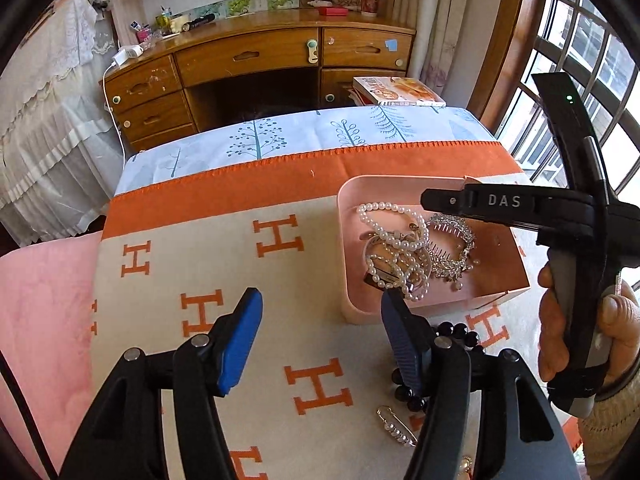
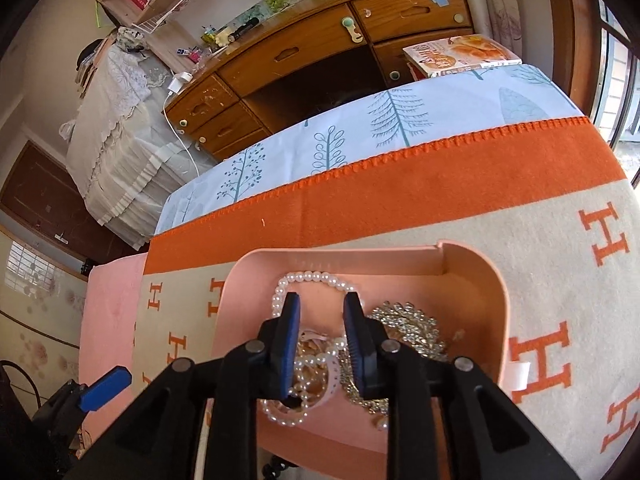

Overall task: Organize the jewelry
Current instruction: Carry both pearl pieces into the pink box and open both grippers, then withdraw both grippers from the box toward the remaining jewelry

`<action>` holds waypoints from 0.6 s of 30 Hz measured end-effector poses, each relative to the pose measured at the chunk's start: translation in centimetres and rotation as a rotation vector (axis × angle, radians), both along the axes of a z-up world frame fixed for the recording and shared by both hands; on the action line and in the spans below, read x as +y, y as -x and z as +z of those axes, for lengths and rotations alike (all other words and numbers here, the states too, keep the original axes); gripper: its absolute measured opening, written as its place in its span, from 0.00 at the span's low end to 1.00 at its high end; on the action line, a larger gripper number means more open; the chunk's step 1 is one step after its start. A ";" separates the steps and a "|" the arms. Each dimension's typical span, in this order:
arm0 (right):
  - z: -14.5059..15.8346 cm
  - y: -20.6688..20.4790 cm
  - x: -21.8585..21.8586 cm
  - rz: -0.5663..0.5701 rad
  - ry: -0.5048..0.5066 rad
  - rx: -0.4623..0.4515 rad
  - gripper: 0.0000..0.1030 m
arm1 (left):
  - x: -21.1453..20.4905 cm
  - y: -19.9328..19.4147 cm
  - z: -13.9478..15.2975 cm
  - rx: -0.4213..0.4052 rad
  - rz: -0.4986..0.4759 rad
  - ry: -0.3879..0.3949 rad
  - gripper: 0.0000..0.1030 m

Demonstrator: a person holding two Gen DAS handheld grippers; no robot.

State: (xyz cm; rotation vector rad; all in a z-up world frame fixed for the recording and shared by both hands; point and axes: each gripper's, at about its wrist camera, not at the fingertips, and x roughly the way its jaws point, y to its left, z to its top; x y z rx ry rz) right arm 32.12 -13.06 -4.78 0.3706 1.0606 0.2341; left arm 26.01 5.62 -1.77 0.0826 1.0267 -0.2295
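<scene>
A pink box (image 1: 347,240) sits on the H-patterned blanket (image 1: 240,248). It holds a pearl necklace (image 1: 384,208), a rhinestone hair comb (image 1: 452,248) and other tangled pieces. My left gripper (image 1: 320,294) is open over the bare blanket, just left of the box's near corner, with nothing between its blue pads. Black beads (image 1: 460,330) and a pearl pin (image 1: 396,426) lie on the blanket by its right finger. In the right wrist view my right gripper (image 2: 323,298) hovers inside the box (image 2: 504,320), narrowly open over the pearls (image 2: 316,278), left of the comb (image 2: 408,320). Its pads press on nothing.
A person's hand (image 1: 560,320) holds the right gripper's handle at the right. Beyond the blanket lie a tree-print sheet (image 1: 304,136), a book (image 1: 400,92) and a wooden desk (image 1: 256,56). A window (image 1: 580,80) is on the right, pink bedding (image 1: 40,300) on the left.
</scene>
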 end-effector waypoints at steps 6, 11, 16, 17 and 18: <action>1.3 2.6 -0.6 0.038 0.022 -0.031 0.23 | 0.0 1.0 -0.3 0.014 0.010 -0.001 0.58; 2.3 5.7 -0.5 0.083 0.047 -0.050 0.23 | 0.2 2.4 -0.5 0.023 0.016 0.007 0.59; 2.9 9.2 -0.1 0.134 0.089 -0.063 0.23 | 0.4 4.3 -0.7 0.026 0.013 0.007 0.59; 3.0 9.9 -0.1 0.144 0.096 -0.063 0.23 | 0.4 4.6 -0.6 0.027 0.012 0.006 0.59; 3.1 10.6 0.0 0.154 0.102 -0.065 0.23 | 0.4 5.1 -0.7 0.027 0.010 0.007 0.59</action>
